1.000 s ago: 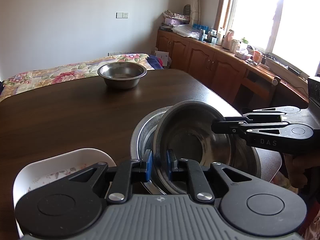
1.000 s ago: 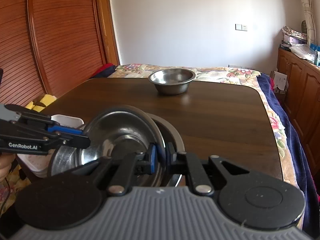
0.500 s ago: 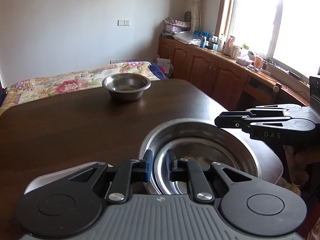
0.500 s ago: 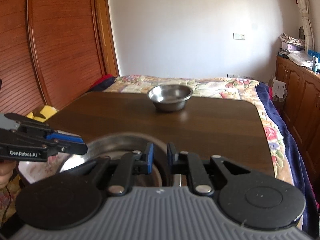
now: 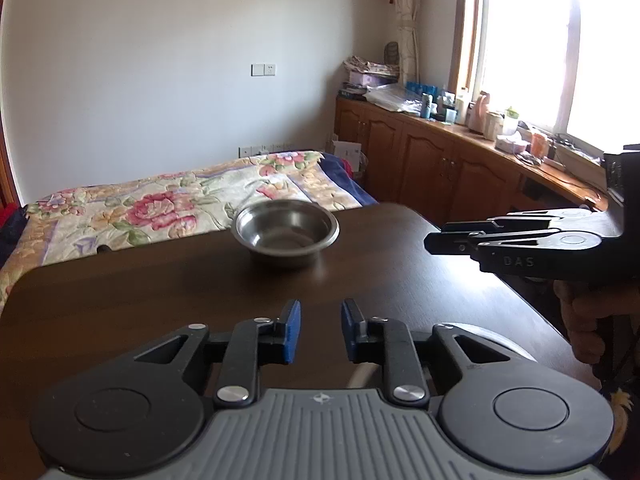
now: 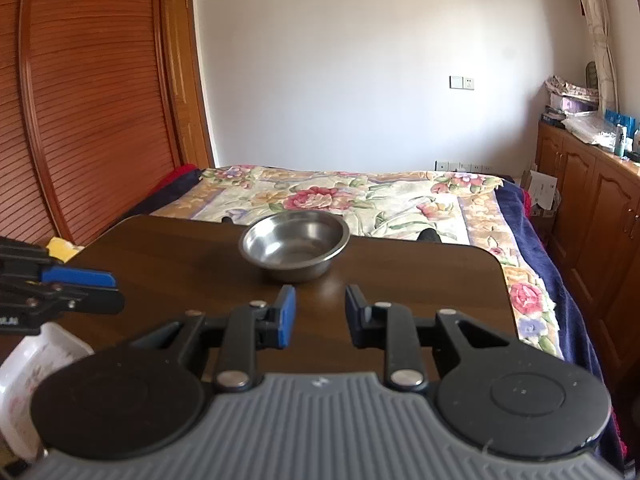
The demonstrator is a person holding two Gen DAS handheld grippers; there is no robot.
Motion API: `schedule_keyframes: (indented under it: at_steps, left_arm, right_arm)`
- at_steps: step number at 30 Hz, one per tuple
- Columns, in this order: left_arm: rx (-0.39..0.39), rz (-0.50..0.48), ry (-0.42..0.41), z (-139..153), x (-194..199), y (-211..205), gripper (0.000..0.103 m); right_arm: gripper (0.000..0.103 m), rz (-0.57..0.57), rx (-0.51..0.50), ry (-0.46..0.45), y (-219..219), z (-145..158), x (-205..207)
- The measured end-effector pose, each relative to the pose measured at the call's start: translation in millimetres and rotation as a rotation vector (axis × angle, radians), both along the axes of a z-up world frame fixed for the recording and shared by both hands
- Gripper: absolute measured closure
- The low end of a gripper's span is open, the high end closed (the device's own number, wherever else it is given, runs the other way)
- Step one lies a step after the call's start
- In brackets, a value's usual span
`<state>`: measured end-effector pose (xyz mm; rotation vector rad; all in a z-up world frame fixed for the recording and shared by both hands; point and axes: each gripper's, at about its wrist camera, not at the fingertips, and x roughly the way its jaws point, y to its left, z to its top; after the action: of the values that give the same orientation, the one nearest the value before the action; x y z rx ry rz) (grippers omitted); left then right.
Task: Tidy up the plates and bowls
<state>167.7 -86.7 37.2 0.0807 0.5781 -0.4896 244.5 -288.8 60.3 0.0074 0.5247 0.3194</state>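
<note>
A small steel bowl (image 5: 286, 232) stands alone at the far side of the dark wooden table (image 5: 160, 300), also in the right wrist view (image 6: 294, 240). My left gripper (image 5: 320, 330) is open and empty above the near table. My right gripper (image 6: 320, 312) is open too, with nothing between its blue pads. Each shows side-on in the other's view: the right gripper (image 5: 440, 238) and the left gripper (image 6: 112, 292). A grey rim of the stacked steel bowls (image 5: 508, 346) peeks from behind my left gripper's body. A white flowered dish (image 6: 24, 368) lies at the lower left.
Beyond the table's far edge (image 6: 400, 242) lies a bed with a flowered quilt (image 6: 360, 200). Wooden cabinets (image 5: 440, 168) with clutter run under the window on the right. Slatted wooden doors (image 6: 80, 120) stand on the left. A hand (image 5: 580, 320) holds the right gripper.
Both grippers were shut on the rim of a tilted steel bowl; it came down into the larger bowl. Both have since let go, opened and risen, and the stack has dropped almost out of view.
</note>
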Motion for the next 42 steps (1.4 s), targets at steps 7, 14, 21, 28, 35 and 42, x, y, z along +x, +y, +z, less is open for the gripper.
schedule_keyframes:
  at_steps: [7, 14, 21, 28, 35, 42]
  left_arm:
    - [-0.001, 0.011, -0.011, 4.7, 27.0, -3.5, 0.063]
    - [0.001, 0.024, -0.007, 3.6, 56.1, -6.2, 0.05]
    - [-0.005, 0.054, 0.031, -5.4, 97.8, -3.2, 0.049]
    - [-0.003, 0.073, 0.058, -17.4, 133.6, -0.6, 0.049]
    - [0.002, 0.076, 0.091, -31.4, 158.8, -2.6, 0.056]
    - [-0.012, 0.079, 0.14, -43.8, 175.8, -4.9, 0.065]
  right_arm:
    - [0.072, 0.0, 0.024, 0.028, -1.7, -2.7, 27.1]
    - [0.062, 0.006, 0.037, 0.055, 0.9, -8.7, 52.6]
    - [0.061, 0.019, 0.031, 0.088, 8.8, -16.9, 83.1]
    - [0.061, 0.029, 0.024, 0.109, 14.3, -23.9, 107.0]
    - [0.061, 0.031, 0.039, 0.143, 15.1, -32.8, 120.5]
    - [0.065, 0.047, 0.061, 0.178, 17.0, -40.8, 127.1]
